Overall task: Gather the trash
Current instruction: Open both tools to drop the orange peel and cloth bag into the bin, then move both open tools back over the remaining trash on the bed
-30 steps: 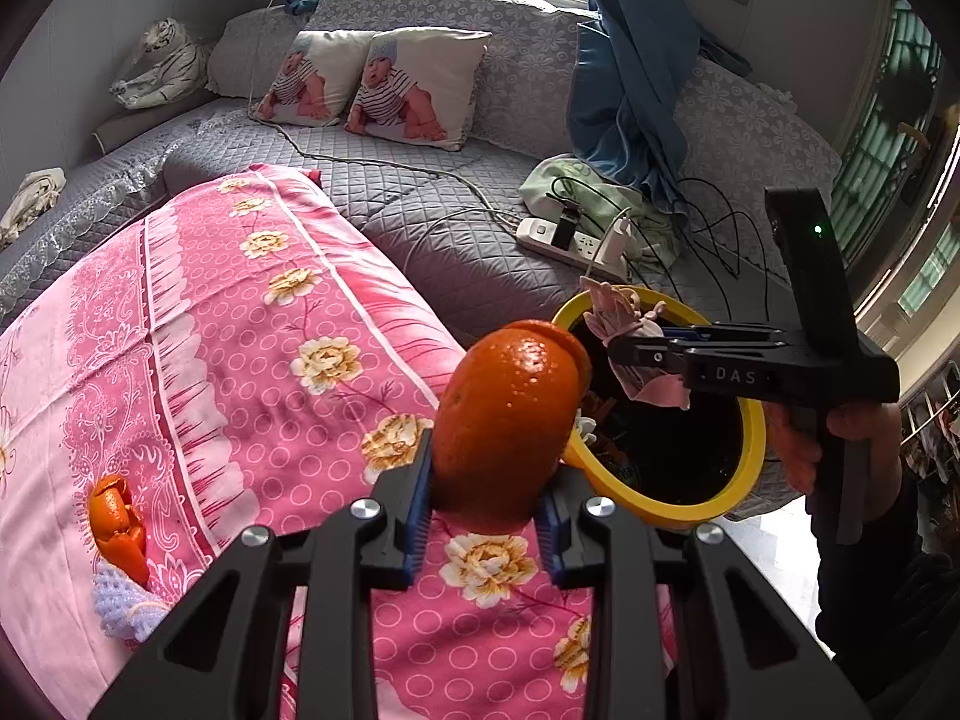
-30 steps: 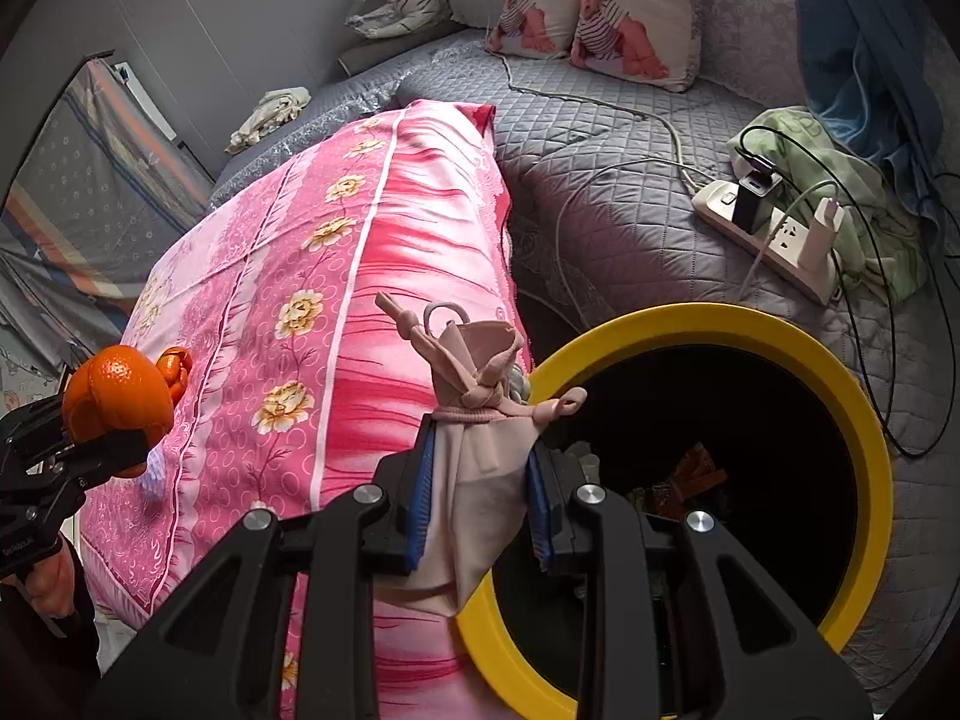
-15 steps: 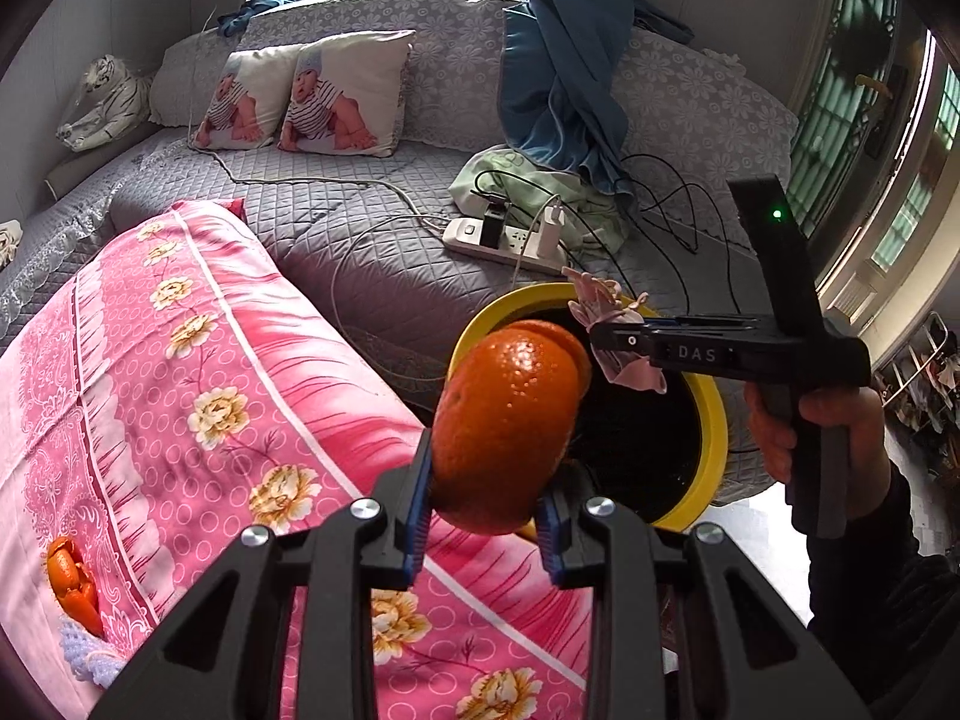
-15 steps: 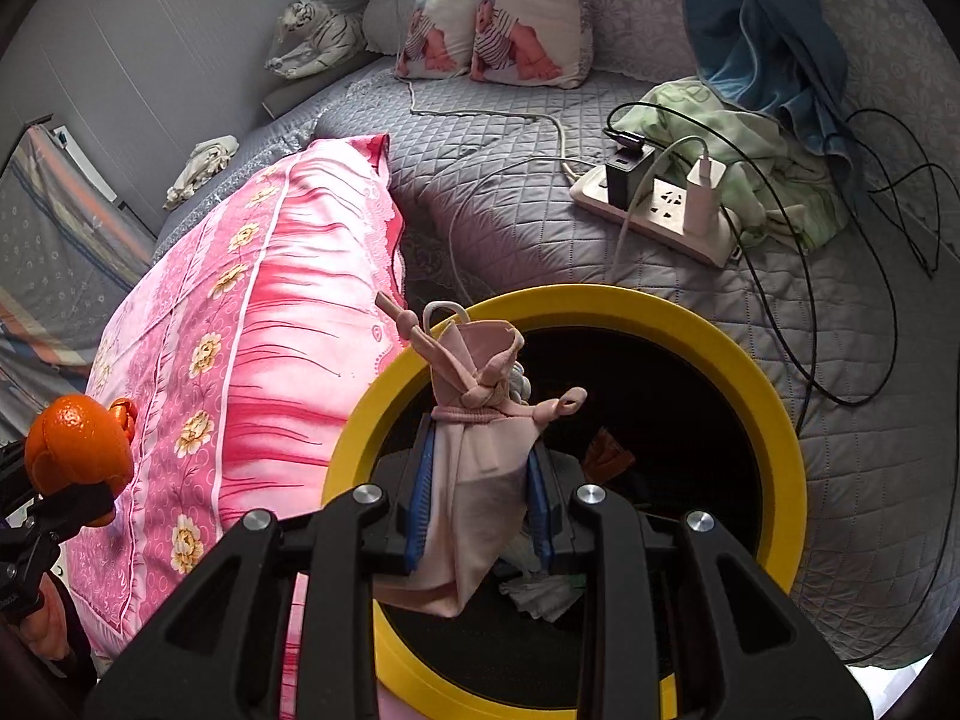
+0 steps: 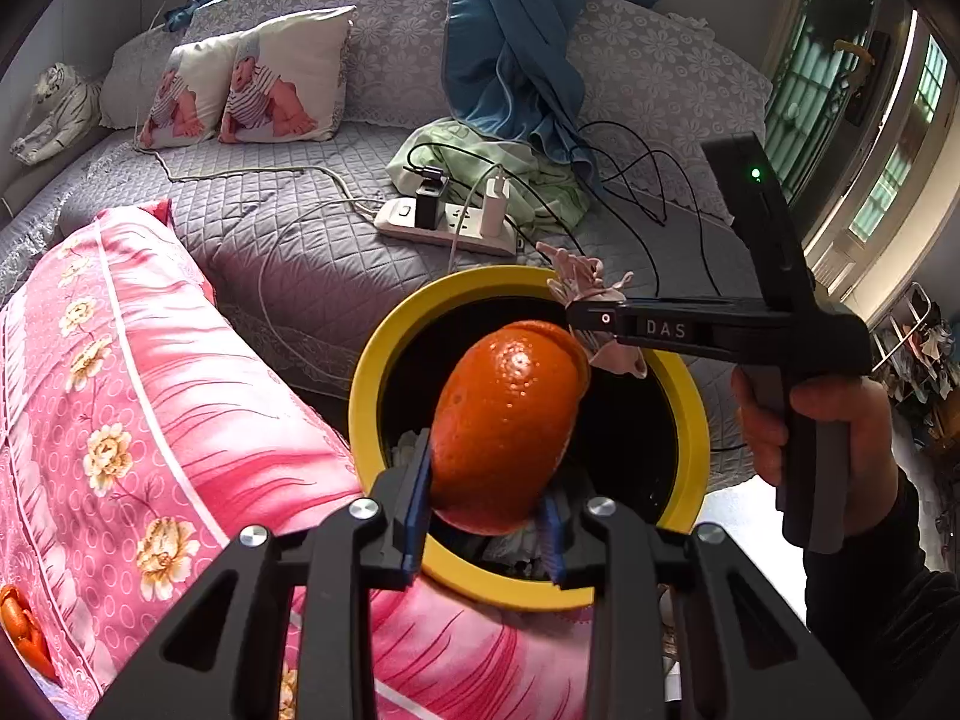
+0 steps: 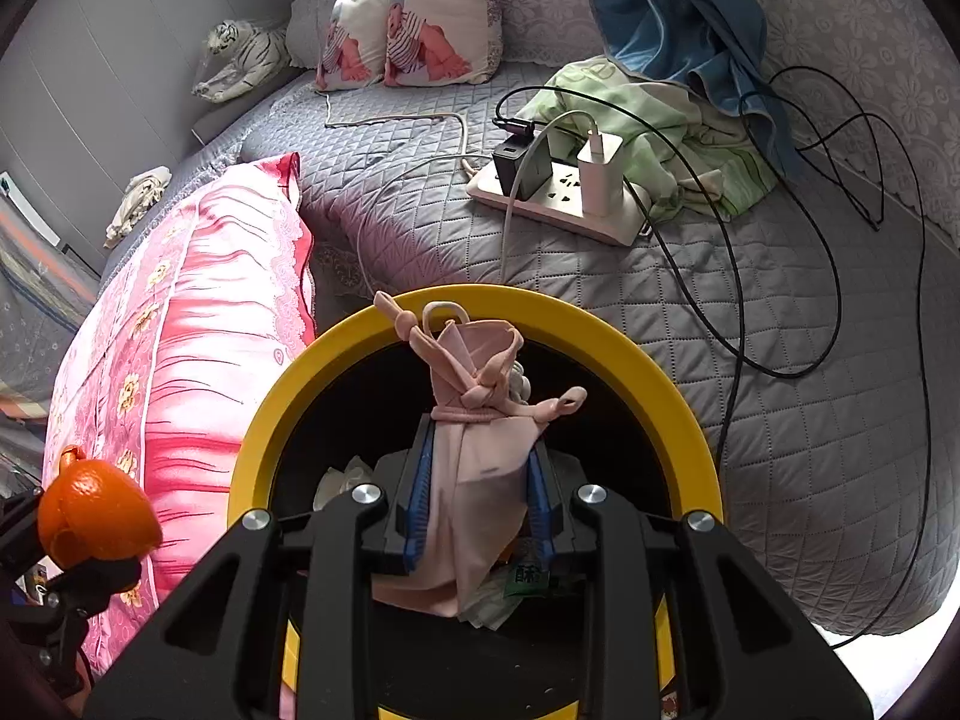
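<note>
My left gripper (image 5: 485,519) is shut on a large piece of orange peel (image 5: 507,423), held over the near rim of the yellow-rimmed black bin (image 5: 369,372). My right gripper (image 6: 479,498) is shut on a knotted pink face mask (image 6: 474,438) above the mouth of the bin (image 6: 678,414). In the left wrist view the right gripper (image 5: 591,324) reaches in from the right, a hand (image 5: 840,420) on its handle. The right wrist view shows the orange peel (image 6: 90,519) at the lower left. Crumpled paper and wrappers lie inside the bin.
A pink flowered quilt (image 5: 132,396) lies left of the bin, with another bit of orange peel (image 5: 18,630) on it. Behind the bin on the grey quilted bed are a power strip (image 6: 558,198) with chargers, black cables (image 6: 780,276), green cloth and pillows.
Both grippers have moved toward and over the bin, which now fills more of each view. The mask went from the bin's left rim to above its opening; the peel now hangs over it too.
</note>
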A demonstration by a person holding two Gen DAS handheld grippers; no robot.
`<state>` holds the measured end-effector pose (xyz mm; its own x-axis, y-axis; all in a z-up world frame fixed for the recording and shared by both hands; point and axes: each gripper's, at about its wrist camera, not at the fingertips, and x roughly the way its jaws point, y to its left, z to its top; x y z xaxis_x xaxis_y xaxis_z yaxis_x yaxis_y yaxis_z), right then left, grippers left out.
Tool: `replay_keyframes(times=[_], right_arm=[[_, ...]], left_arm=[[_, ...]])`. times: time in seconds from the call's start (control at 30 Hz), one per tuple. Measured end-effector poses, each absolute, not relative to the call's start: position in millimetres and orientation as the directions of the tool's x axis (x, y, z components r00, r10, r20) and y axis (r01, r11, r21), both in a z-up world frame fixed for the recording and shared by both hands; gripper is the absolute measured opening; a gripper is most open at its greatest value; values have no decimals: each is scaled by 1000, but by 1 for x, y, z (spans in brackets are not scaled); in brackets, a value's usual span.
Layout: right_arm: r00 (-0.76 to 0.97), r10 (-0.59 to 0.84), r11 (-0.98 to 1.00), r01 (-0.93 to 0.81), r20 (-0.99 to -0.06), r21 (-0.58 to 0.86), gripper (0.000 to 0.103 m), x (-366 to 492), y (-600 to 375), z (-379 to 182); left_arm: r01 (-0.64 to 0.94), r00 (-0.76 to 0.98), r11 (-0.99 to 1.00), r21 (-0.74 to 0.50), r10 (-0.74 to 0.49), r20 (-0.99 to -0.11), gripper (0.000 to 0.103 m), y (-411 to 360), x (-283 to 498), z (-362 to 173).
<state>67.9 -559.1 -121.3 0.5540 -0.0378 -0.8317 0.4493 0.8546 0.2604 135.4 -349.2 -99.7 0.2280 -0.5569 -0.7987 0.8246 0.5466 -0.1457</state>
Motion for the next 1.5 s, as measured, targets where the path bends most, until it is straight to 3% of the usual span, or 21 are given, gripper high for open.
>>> replay_keyframes(times=[0.07,0.2,0.27,0.7,1.2,1.5], right_arm=[[551,-38,847,460,-834,265,27,68,-563,-124],[550,-47,827,489,-834,276,42,66,-572,-126],[552,-54,819,502,-832,280,43,64,-576,-125],[589,-45,847,450,-807,282,43,67,-557,-96],[609,212,930,115,-764,349,44,148,-425,-67],[489,422,904,-161,-764,396,45,207,-302,-55]], left_arm=[[821,212,548,-158,-549,-808,28,-354,137,-106],[810,178,554,-195,-548,-817,39,-357,141,-114],[807,190,559,-189,-551,-813,46,-356,141,-113],[726,285,665,-179,-527,-801,46,-291,167,-95],[493,461,855,-158,-411,-786,47,-126,181,-74],[321,492,926,-201,-344,-800,52,-47,170,-89]])
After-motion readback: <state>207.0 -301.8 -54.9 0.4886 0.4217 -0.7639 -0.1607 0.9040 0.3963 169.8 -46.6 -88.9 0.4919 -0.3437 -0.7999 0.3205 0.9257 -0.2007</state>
